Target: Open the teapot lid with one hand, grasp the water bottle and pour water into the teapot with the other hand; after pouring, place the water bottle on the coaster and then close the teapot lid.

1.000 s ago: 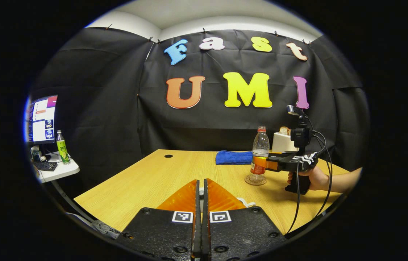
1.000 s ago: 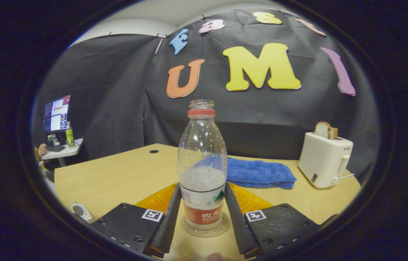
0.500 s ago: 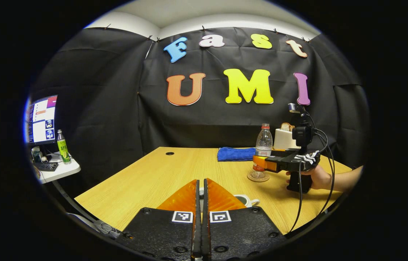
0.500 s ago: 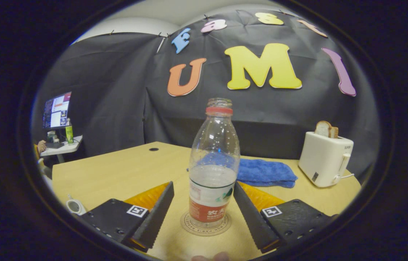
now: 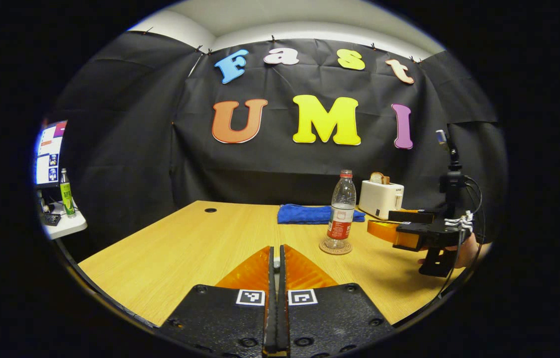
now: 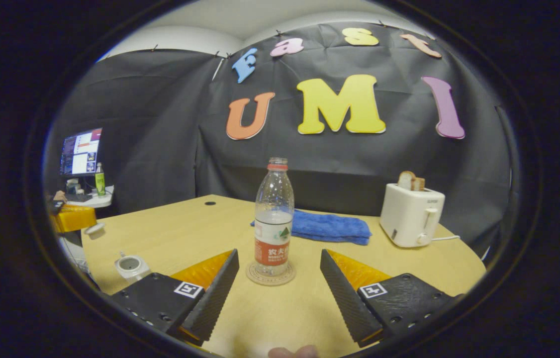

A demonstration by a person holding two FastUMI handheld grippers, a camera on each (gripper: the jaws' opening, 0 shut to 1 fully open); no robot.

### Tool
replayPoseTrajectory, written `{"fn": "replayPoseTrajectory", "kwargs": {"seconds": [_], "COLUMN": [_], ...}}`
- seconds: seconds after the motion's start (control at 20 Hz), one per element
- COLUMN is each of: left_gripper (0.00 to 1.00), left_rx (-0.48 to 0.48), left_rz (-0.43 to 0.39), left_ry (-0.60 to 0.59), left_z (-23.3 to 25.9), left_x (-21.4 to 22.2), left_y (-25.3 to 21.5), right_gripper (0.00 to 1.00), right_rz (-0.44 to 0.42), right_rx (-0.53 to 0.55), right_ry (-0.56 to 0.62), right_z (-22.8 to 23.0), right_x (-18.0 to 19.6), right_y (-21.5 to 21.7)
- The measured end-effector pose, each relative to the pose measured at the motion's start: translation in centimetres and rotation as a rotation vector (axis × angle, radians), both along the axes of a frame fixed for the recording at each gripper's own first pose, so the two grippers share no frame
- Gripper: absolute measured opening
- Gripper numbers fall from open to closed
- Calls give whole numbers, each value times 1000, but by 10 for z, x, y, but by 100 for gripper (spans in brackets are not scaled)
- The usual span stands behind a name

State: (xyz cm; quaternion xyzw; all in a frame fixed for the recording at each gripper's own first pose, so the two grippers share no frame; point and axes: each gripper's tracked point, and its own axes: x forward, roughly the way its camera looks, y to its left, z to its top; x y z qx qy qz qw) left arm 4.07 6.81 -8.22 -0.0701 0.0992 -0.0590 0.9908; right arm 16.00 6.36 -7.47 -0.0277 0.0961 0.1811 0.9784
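A clear water bottle [image 6: 273, 223] with a red label, uncapped and partly full, stands upright on a round coaster [image 6: 270, 274]. My right gripper [image 6: 278, 256] is open, drawn back from the bottle with nothing between its fingers. The white teapot [image 6: 131, 266] sits open near the table's left front edge. My left gripper [image 6: 73, 218] hovers left of and above it, carrying the white teapot lid [image 6: 95, 228]. In the left gripper view its fingers [image 5: 275, 258] are shut. The bottle [image 5: 341, 209], coaster [image 5: 334, 247] and right gripper [image 5: 384, 223], held by a hand, lie ahead to the right.
A folded blue cloth [image 6: 329, 226] lies behind the bottle. A white toaster [image 6: 409, 214] with bread stands at the back right. The wooden table [image 5: 185, 248] has a small hole [image 6: 209, 203] far left. A side table with monitor [image 6: 81, 156] and green bottle sits beyond.
My right gripper opened off the bottle and pulled back, leaving it standing on the coaster. My left gripper shifted, and the teapot slid out of its view.
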Motion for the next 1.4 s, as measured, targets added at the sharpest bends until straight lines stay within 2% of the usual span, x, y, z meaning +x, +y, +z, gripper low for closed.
{"fn": "replayPoseTrajectory", "kwargs": {"seconds": [0.15, 0.35, 0.5, 0.95, 1.1, 1.15, 1.2, 1.3, 1.35, 1.4], "left_gripper": [3, 3, 4, 4, 9, 13, 27, 76, 100, 98], "left_rx": [-16, -22, -34, -9, -10, -2, 3, 26, 28, 16], "left_rz": [-36, -33, -33, -9, 2, 22, 48, 133, 149, 149], "left_ry": [16, 47, 54, 75, 81, 84, 88, 63, 37, 8], "left_z": [-15, -35, -40, -46, -50, -51, -51, -38, -20, -6], "left_x": [11, 20, 21, 19, 19, 18, 18, 13, 11, 10], "left_y": [-20, -27, -31, -28, -29, -25, -21, -5, -3, -7], "right_gripper": [98, 98, 98, 98, 98, 98, 98, 98, 98, 98], "right_rz": [-51, -105, -136, -132, -140, -142, -145, -158, -175, -196], "right_rx": [8, -8, -27, -11, 6, 14, 20, 33, 43, 50], "right_ry": [-37, -85, -115, -123, -121, -121, -120, -120, -120, -116], "right_z": [6, 20, 24, 23, 24, 25, 25, 26, 29, 30], "right_x": [-37, -66, -75, -85, -90, -91, -92, -97, -99, -100], "right_y": [-25, -53, -63, -57, -57, -57, -57, -57, -59, -62]}}
